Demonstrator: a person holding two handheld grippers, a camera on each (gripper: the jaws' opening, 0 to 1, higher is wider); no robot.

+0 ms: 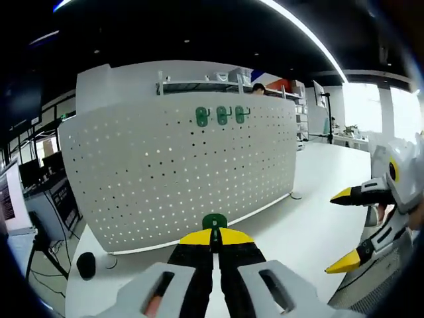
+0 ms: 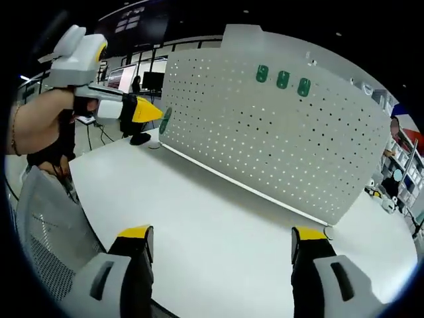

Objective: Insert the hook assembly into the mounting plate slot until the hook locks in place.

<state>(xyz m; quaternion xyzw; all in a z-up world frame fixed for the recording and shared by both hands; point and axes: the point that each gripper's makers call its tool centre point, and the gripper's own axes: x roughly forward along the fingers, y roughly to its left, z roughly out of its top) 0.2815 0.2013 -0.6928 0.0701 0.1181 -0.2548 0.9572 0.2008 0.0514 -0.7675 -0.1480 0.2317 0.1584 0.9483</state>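
Left gripper (image 1: 214, 238): yellow-tipped jaws pressed together on a green hook (image 1: 214, 222), held above the white table (image 1: 311, 225) in front of the perforated mounting plate (image 1: 179, 165); three green hooks (image 1: 222, 116) are seen already seated in its upper holes; right gripper (image 2: 218, 238): jaws spread wide, nothing between them.

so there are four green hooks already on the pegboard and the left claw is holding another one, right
Not quite: the pegboard carries three green hooks, not four, as the left gripper view shows. The left claw is indeed shut on another green hook.
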